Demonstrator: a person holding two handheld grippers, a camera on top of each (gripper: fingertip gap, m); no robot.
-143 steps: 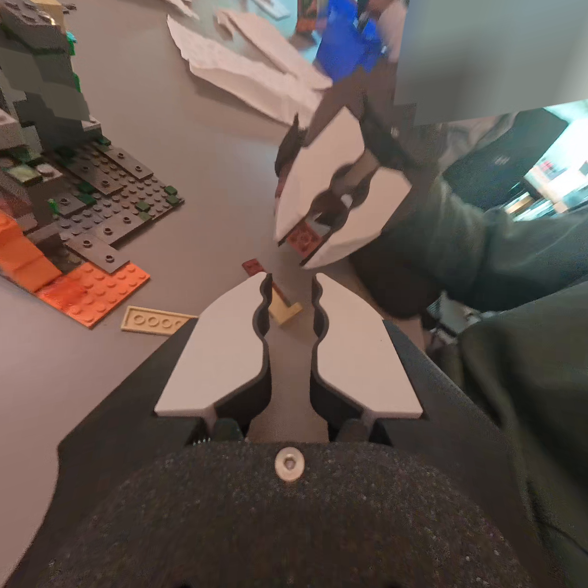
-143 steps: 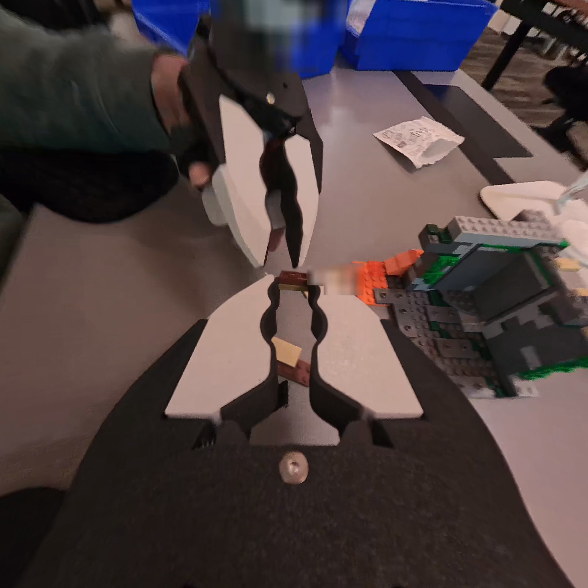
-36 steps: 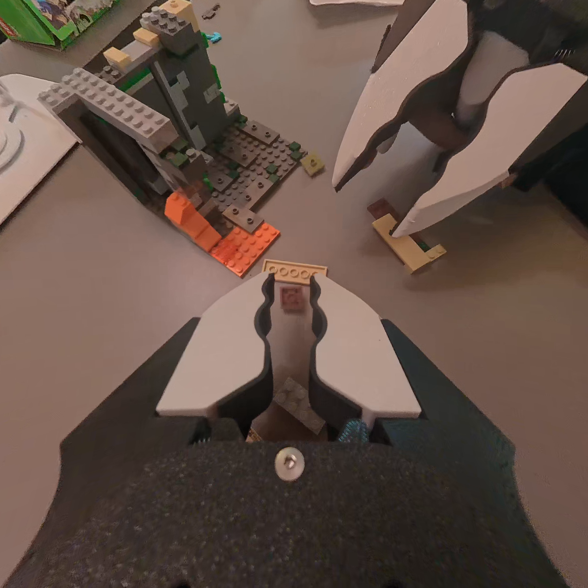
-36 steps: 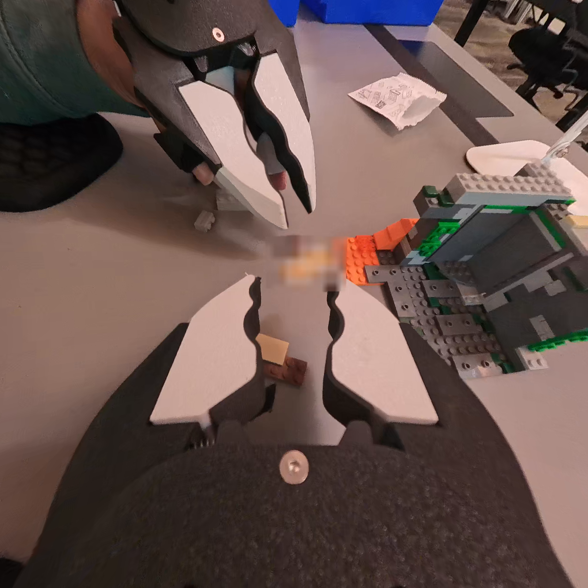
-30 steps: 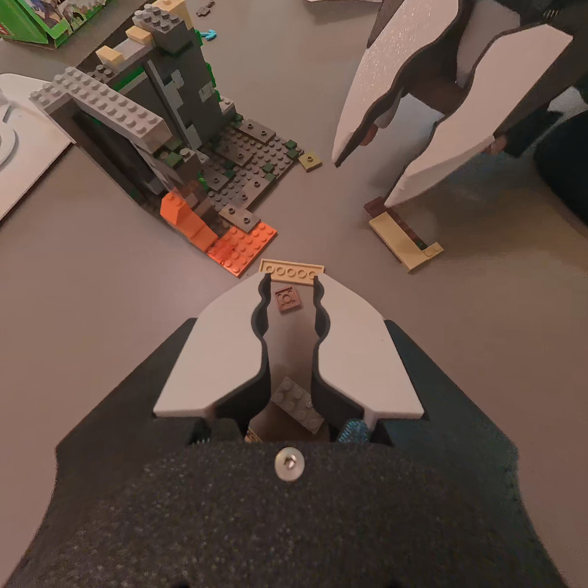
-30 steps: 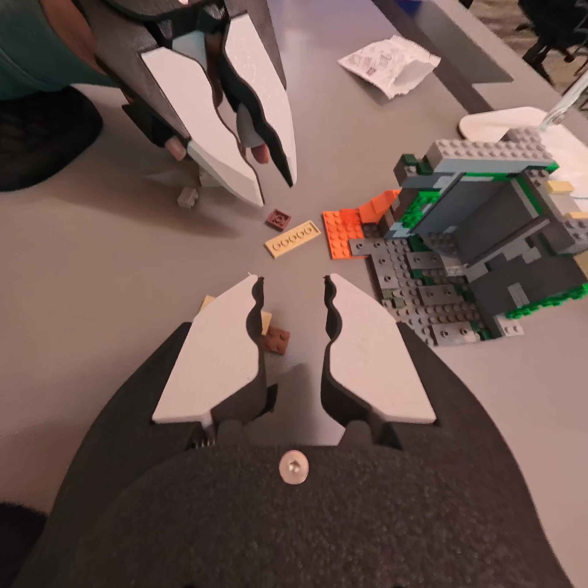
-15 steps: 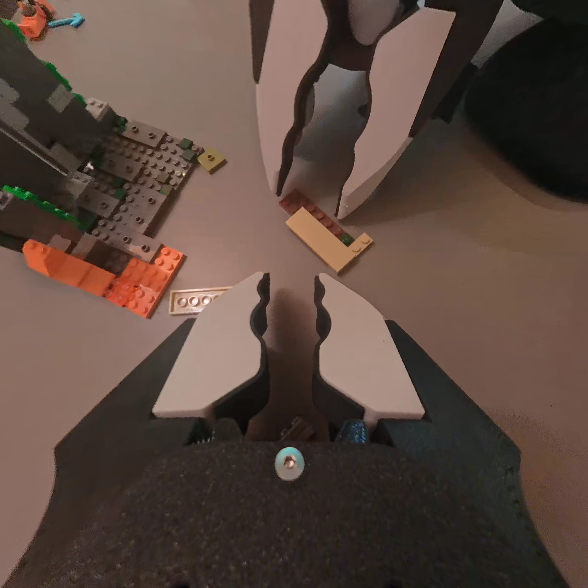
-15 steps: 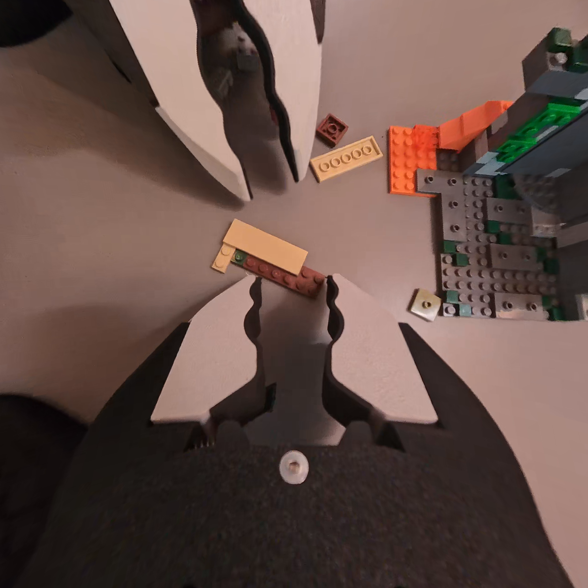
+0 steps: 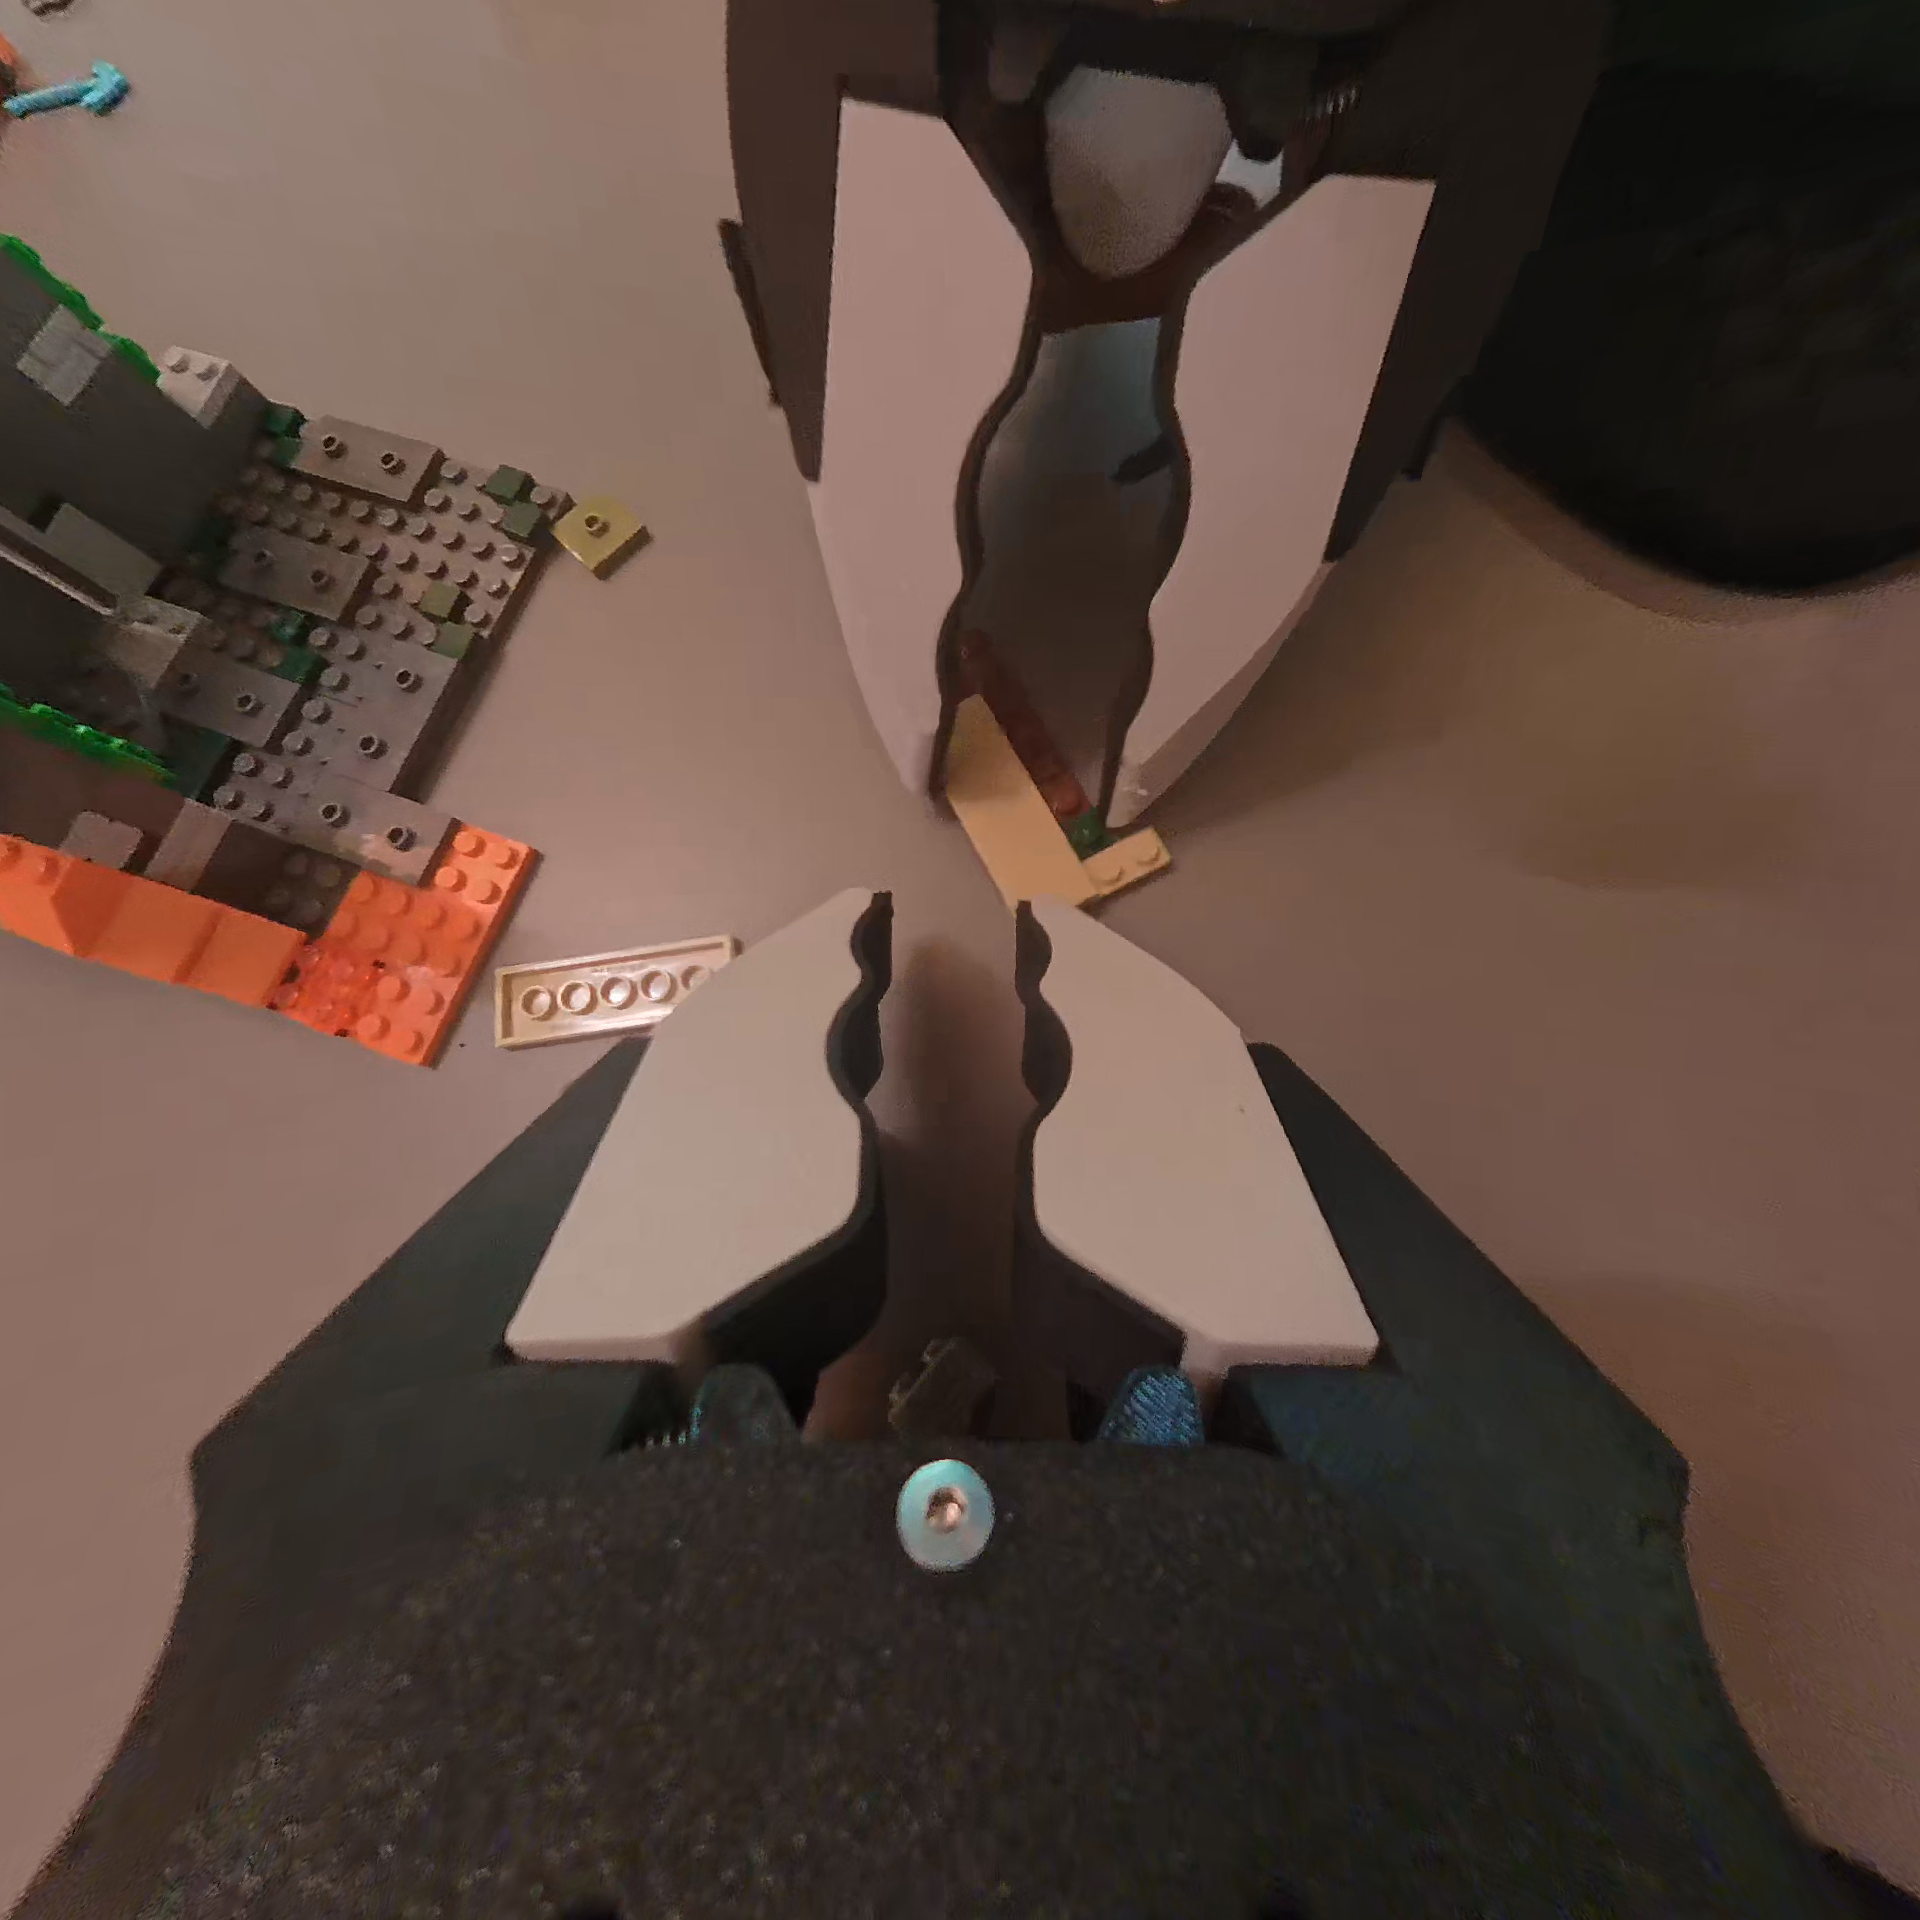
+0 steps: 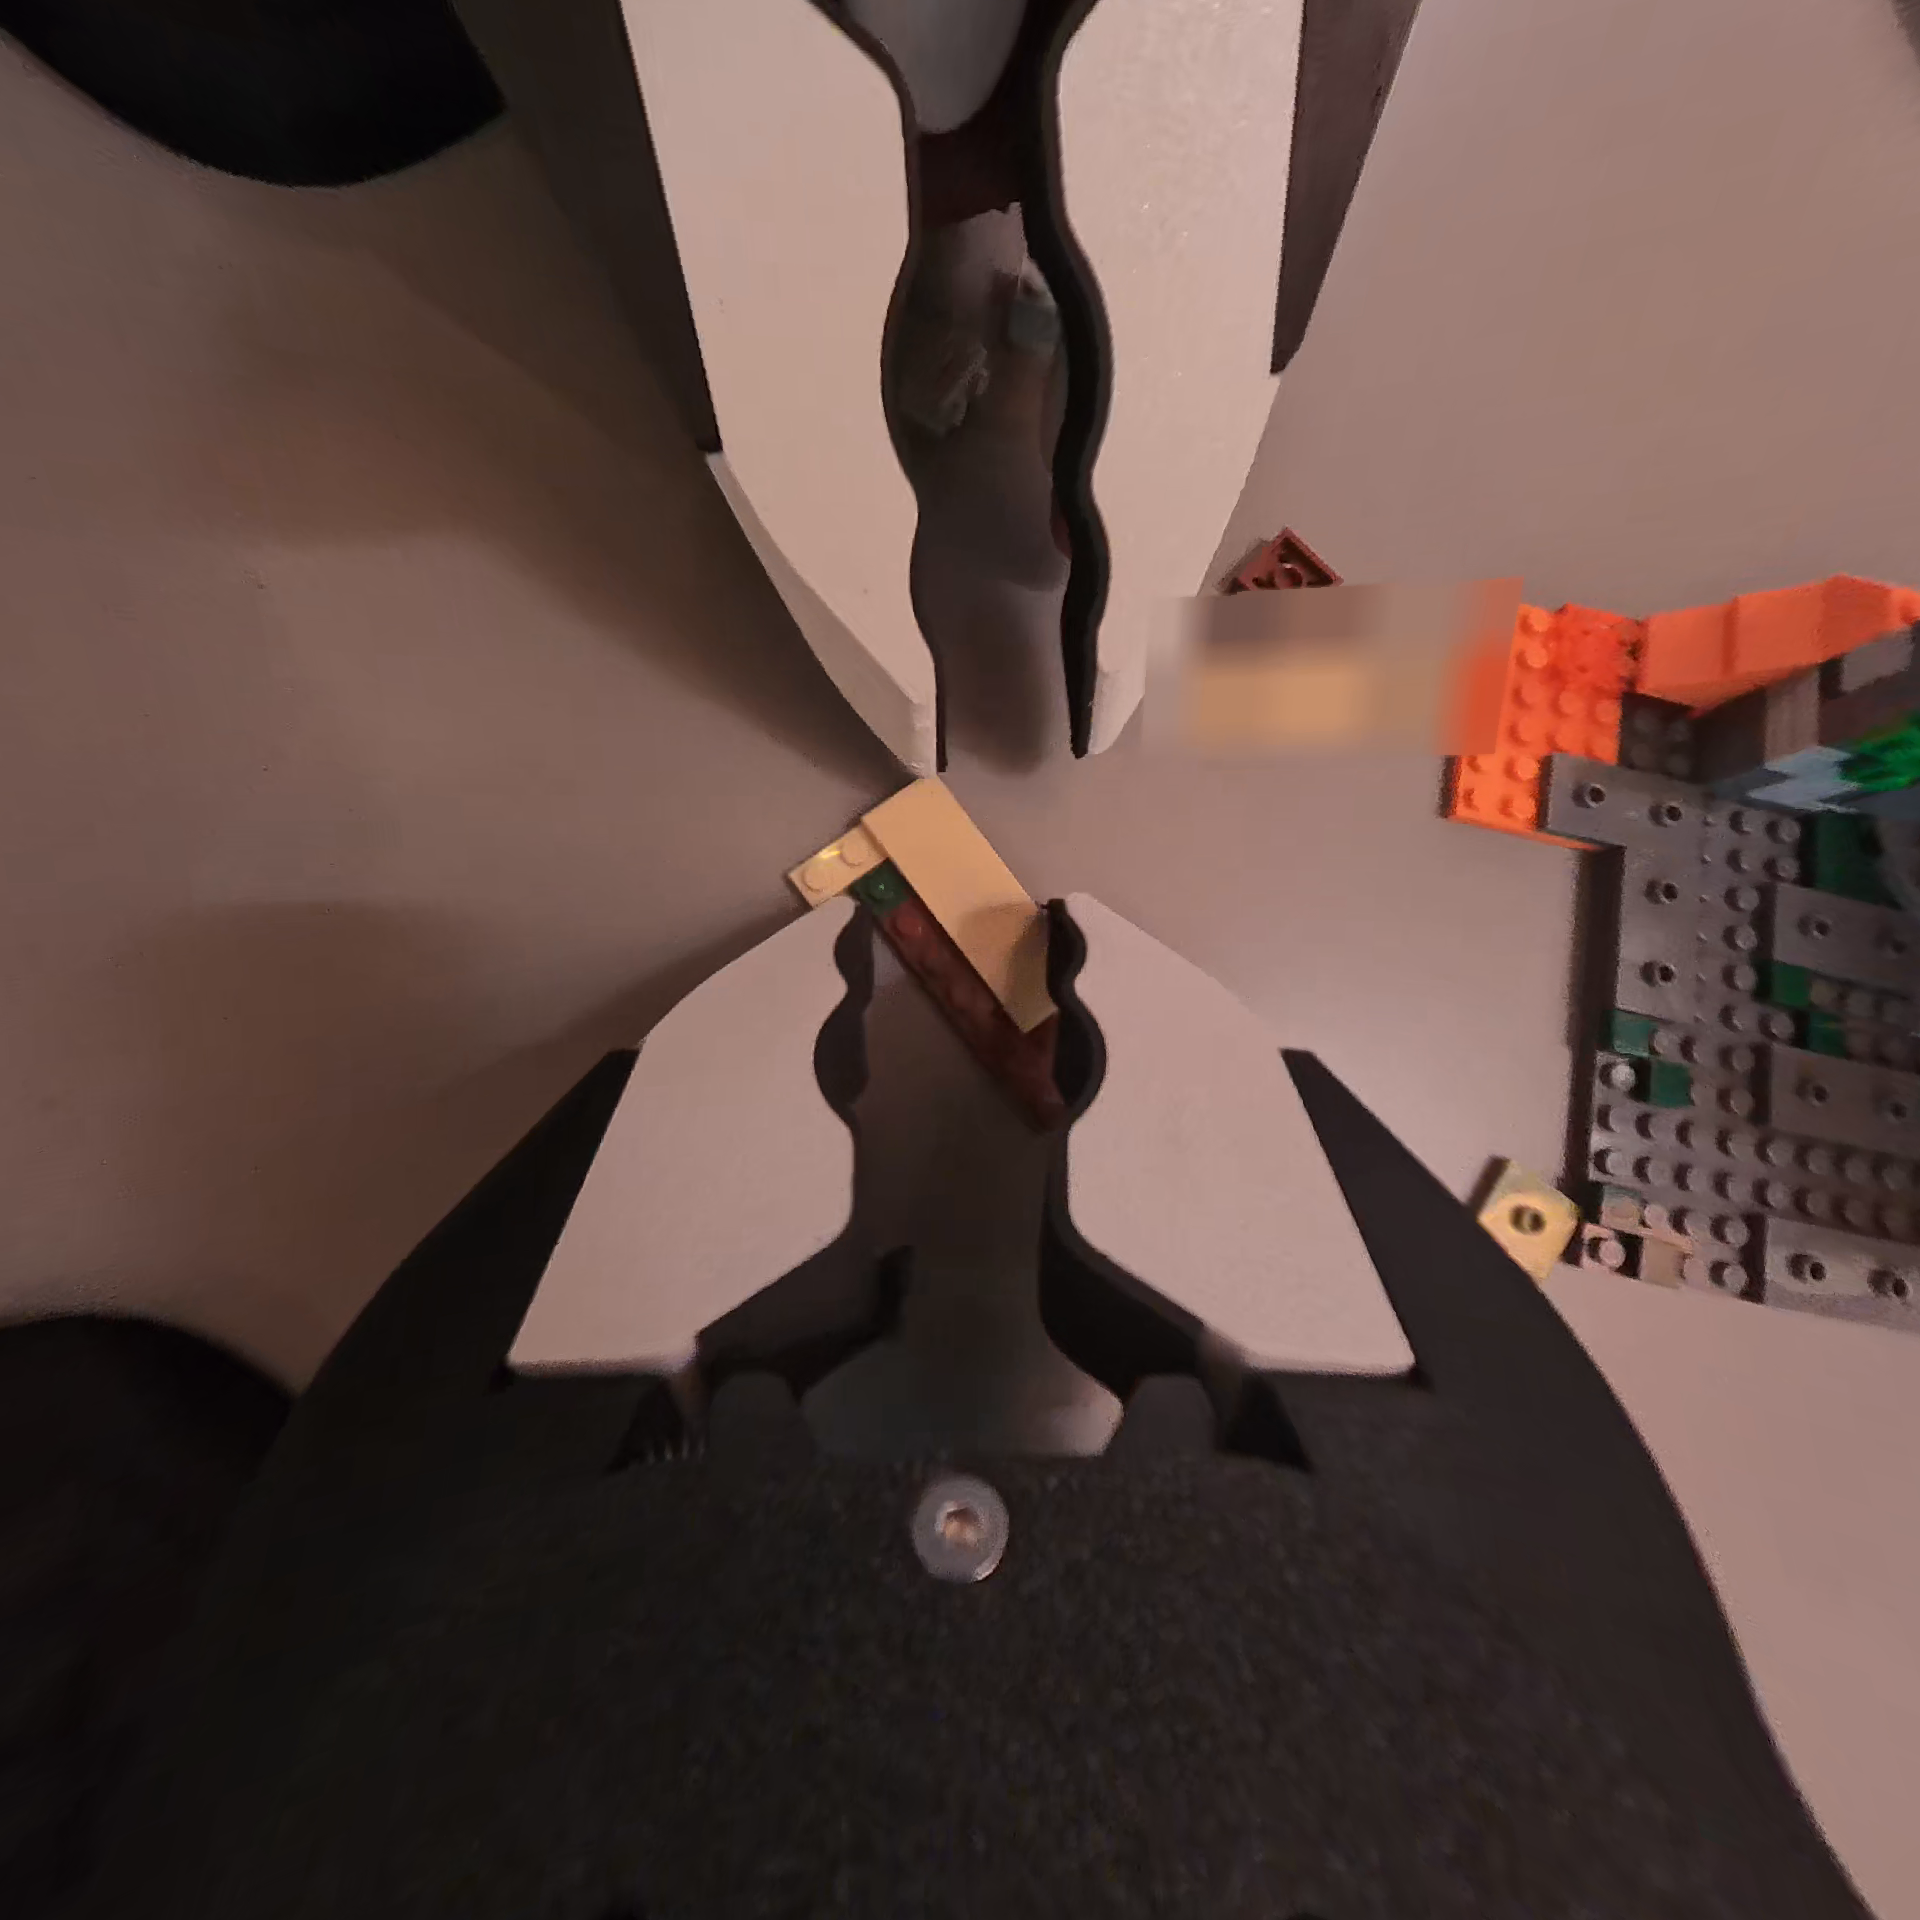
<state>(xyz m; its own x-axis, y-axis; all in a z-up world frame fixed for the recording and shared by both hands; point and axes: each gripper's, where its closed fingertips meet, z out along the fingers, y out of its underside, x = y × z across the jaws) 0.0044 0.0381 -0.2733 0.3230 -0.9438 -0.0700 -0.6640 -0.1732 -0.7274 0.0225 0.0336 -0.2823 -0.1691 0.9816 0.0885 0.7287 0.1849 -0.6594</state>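
- Fingers of the right gripper (image 10: 951, 914) stand apart around a small brick assembly (image 10: 961, 935) of tan and brown plates lying on the grey table (image 10: 364, 727); contact cannot be told.
- Left gripper (image 9: 951, 914) hovers narrowly parted with a bare gap, just beside the assembly's tan end.
- Tan 1-row plate (image 9: 603, 1000) lies beside the left finger, near the grey-and-orange brick model (image 9: 260, 727).

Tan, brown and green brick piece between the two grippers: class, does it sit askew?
Yes. The flat tan, brown and green brick assembly lies diagonally across the right gripper's open jaws on the grey table, not squared to them.
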